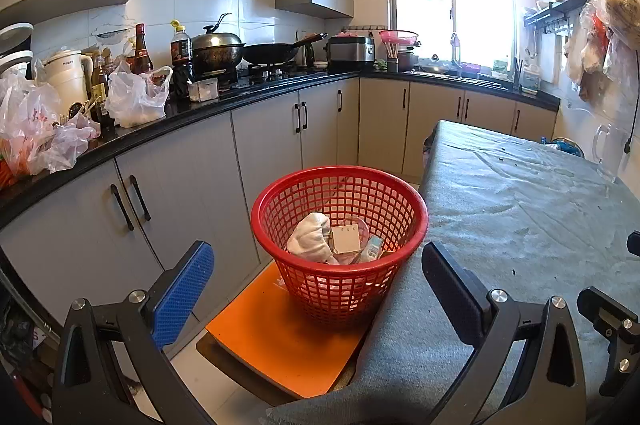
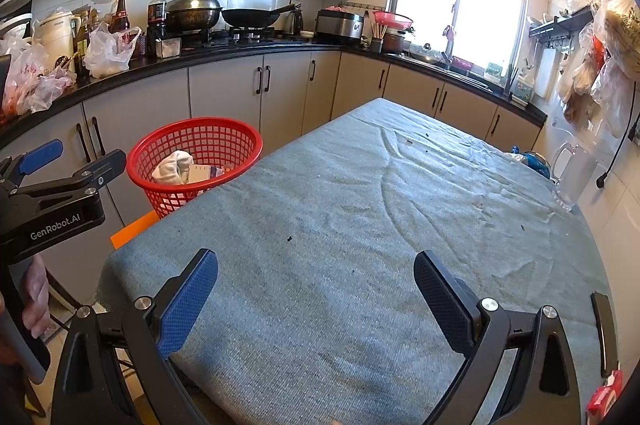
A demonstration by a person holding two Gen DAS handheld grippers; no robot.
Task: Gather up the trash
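Jaws of the left gripper (image 1: 318,289) stand wide apart, holding nothing; the right gripper (image 2: 316,299) (equally spread, empty) hovers over the grey table (image 2: 360,225). Beside that table's left edge, the red basket (image 1: 340,225) holds a white cloth (image 1: 310,239) and small boxes.

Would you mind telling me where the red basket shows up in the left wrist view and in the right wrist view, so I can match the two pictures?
Left wrist view: the red basket sits low in the centre, on an orange seat, against the table's left edge.
Right wrist view: the red basket is at middle left, partly behind the table's corner.
Shared landmark: the grey table cloth immediately to its right.
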